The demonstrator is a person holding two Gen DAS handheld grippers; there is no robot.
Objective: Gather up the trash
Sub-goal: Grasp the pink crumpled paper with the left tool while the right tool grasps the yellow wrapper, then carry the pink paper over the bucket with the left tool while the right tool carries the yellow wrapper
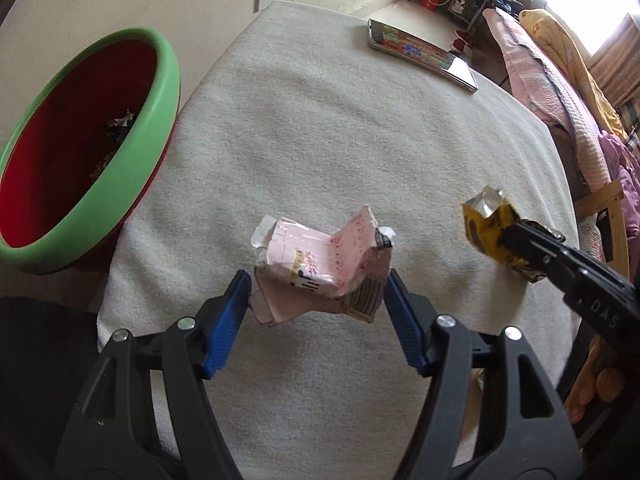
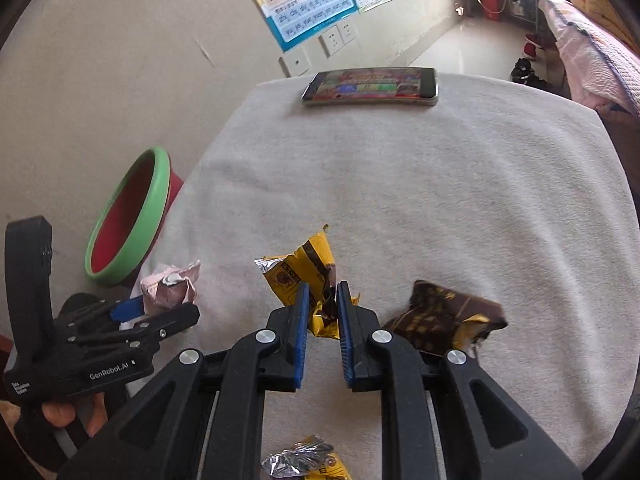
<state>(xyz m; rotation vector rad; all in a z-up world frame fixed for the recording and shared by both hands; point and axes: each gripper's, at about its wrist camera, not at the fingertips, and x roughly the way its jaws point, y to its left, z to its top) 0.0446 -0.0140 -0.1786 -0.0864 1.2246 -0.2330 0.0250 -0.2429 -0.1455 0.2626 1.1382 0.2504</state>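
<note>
A crumpled pink wrapper (image 1: 320, 256) hangs between the blue pads of my left gripper (image 1: 318, 288); both pads press its sides, just above the white cloth. My right gripper (image 2: 323, 300) is shut on a torn yellow wrapper (image 2: 296, 268) with a silver lining. In the left wrist view that yellow wrapper (image 1: 484, 220) juts from the right gripper (image 1: 510, 238) at the right edge. The red bin with a green rim (image 1: 160, 92) stands left of the table, with some scraps inside. From the right wrist view, the left gripper (image 2: 160, 312) and pink wrapper (image 2: 168, 288) sit near the bin (image 2: 156, 200).
A crumpled brown wrapper (image 2: 444, 316) lies on the cloth-covered table (image 2: 400, 180) right of my right gripper. Another yellow and silver wrapper (image 2: 304, 458) lies at the near edge. A phone (image 2: 368, 84) rests at the far edge. Bedding and a chair are to the right.
</note>
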